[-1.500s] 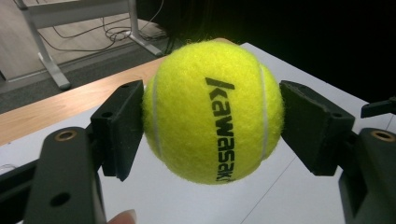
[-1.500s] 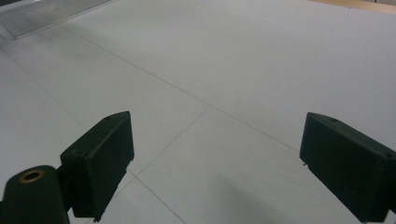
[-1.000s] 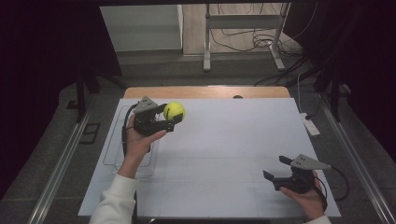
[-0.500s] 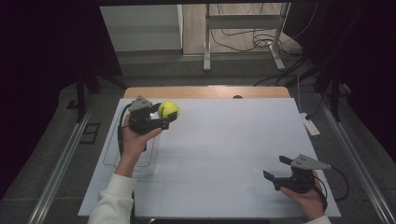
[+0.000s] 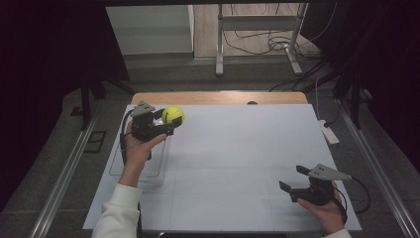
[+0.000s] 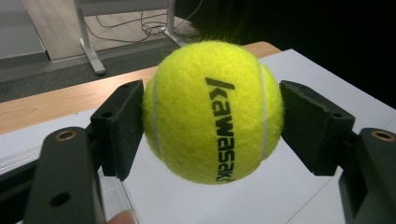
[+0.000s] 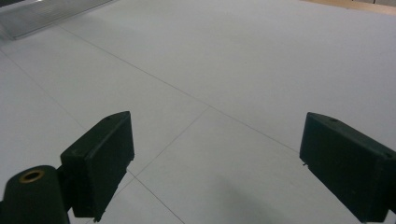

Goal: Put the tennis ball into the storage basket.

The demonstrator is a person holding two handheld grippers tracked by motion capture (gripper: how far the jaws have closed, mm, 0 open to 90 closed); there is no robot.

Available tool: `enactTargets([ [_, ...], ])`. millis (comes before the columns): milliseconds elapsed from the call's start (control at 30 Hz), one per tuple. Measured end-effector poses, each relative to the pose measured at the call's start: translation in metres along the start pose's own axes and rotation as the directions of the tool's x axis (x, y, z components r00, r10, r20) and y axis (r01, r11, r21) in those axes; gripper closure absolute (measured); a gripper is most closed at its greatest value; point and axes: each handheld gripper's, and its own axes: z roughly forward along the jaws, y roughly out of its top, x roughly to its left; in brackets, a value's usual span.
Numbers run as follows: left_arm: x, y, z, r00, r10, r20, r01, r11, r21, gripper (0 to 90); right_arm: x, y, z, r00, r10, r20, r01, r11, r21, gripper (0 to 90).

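your left gripper (image 5: pixel 167 125) is clamped on the tennis ball (image 5: pixel 173 115); in the left gripper view both black pads press its sides, one on each side of the ball (image 6: pixel 212 112). ball look: bright yellow-green felt, fuzzy nap, white curved seams on both flanks, black "kawasaki" lettering running vertically down the front. looks round, no visible dent where the pads press. ball is held up off the white table sheet (image 5: pixel 237 163), over the far left part of the table, just beyond the far end of the clear tray (image 5: pixel 120 171) that lies along the left edge. your right gripper (image 5: pixel 292 181) sits near the right front corner, well apart from the ball, jaws spread wide with nothing between them; in the right gripper view there is just bare sheet (image 7: pixel 224 84) with thin grid lines between the pads. count: one tennis ball, one clear tray, two grippers, two hands, one white sheet on one wooden tabletop (image 5: pixel 213 97). one white sleeve (image 5: pixel 116 213) on your left arm.
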Motion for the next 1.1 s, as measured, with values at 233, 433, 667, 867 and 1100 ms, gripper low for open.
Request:
enactTargets([
  [233, 0.008, -0.001, -0.003, 0.9996, -0.018, -0.022, 0.018, 0.9998, -0.007, 27.1, 0.0, 0.0, 0.0, 1.0, 0.001, 0.003, -0.001, 1.0, -0.001, 10.3],
  [433, 0.015, -0.002, -0.006, 0.9987, -0.034, -0.039, 0.033, 0.9993, -0.016, 27.1, 0.0, 0.0, 0.0, 1.0, -0.002, 0.001, 0.002, 1.0, 0.002, 10.3],
  [667, 0.02, -0.002, -0.01, 0.9969, -0.04, -0.068, 0.038, 0.999, -0.023, 27.1, 0.0, 0.0, 0.0, 1.0, 0.0, 0.006, 0.0, 1.0, 0.0, 10.4],
  [867, 0.027, -0.004, -0.011, 0.9946, -0.049, -0.092, 0.048, 0.9987, -0.019, 27.1, 0.0, 0.0, 0.0, 1.0, 0.003, 0.006, -0.003, 1.0, -0.004, 10.4],
  [1100, 0.032, -0.005, -0.011, 0.9924, -0.054, -0.11, 0.052, 0.9985, -0.015, 27.1, 0.0, 0.0, 0.0, 1.0, 0.003, 0.006, -0.003, 1.0, -0.004, 10.4],
])
